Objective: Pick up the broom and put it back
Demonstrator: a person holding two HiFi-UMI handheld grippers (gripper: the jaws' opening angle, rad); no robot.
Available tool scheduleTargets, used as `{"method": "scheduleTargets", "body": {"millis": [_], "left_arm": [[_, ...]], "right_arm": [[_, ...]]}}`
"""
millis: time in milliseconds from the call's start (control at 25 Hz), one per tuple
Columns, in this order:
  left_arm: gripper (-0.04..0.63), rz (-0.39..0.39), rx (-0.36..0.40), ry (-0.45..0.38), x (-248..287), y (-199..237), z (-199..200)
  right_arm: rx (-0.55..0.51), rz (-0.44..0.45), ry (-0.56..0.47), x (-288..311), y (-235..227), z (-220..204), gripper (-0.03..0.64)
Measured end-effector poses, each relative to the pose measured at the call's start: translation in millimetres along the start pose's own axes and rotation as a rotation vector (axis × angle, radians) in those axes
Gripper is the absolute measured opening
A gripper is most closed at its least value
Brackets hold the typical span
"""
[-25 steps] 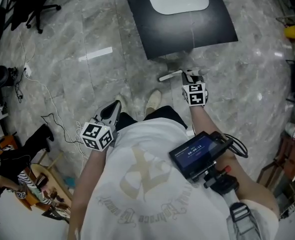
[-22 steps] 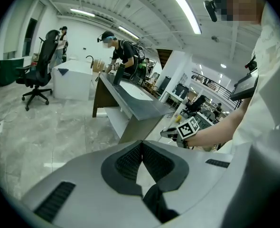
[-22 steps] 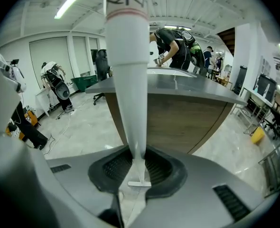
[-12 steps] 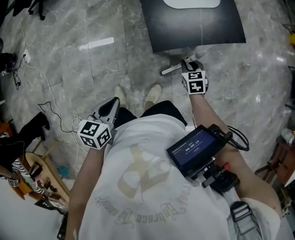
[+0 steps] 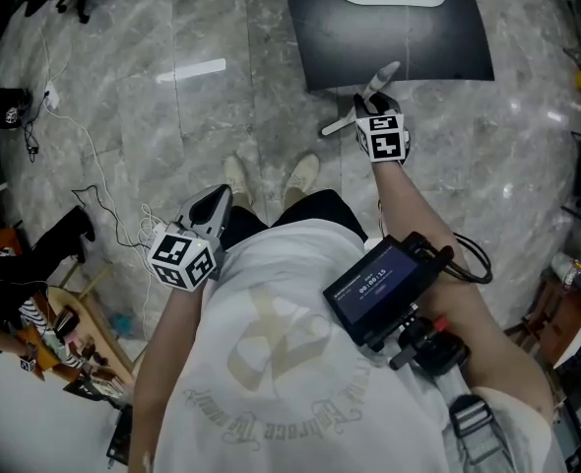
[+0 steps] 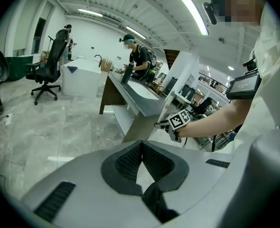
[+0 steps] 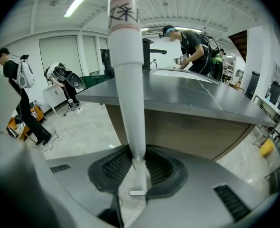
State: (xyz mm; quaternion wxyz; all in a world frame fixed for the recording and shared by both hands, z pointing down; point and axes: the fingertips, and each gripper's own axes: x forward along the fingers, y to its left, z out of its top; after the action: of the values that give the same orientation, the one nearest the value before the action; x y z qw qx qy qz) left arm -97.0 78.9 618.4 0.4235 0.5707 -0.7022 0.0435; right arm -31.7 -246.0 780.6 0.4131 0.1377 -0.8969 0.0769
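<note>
Progress: the right gripper (image 5: 369, 108), clamped on the white broom handle (image 5: 385, 74), has carried it farther than a second ago, over the dark desk's (image 5: 399, 42) near edge; return seems under way. The left gripper (image 5: 218, 209) hangs low, jaws pressed together, empty

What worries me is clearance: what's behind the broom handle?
Behind the white broom handle, held in the right gripper, stands a grey counter. The handle covers a strip of the counter's edge.
</note>
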Motion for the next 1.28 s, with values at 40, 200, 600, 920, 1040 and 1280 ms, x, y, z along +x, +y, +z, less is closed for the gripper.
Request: {"method": "scheduleTargets", "body": {"millis": [40,200,600,920,1040,1280], "left_arm": [[0.012,0.004,-0.002,-0.001,-1,0,-1],[0.012,0.017,-0.007,-0.001,-5,-4,-4],[0.012,0.026,-0.008,-0.012,-3,-2,-4],[0.012,-0.007,-0.007,0.007,8,-3,-4],[0.012,-0.026,0.004,0.018,14,-2,-4],[0.012,-0.078,0.059,0.019,25,-4,5]], "right_arm": [[0.001,0.002,-0.002,1,-1,2,0.098],[0.011,0.0,0.005,2,-4,5,0.1],[0.068,0.031,-0.013,5,-1,3,0.172],[0.113,0.047,-0.023,3,-2,-2,0.204],[0.131,0.054,-0.043,2,-3,-1,0.206],[0.155,0.045,-0.078,-11,-2,-5,0.204]]}}
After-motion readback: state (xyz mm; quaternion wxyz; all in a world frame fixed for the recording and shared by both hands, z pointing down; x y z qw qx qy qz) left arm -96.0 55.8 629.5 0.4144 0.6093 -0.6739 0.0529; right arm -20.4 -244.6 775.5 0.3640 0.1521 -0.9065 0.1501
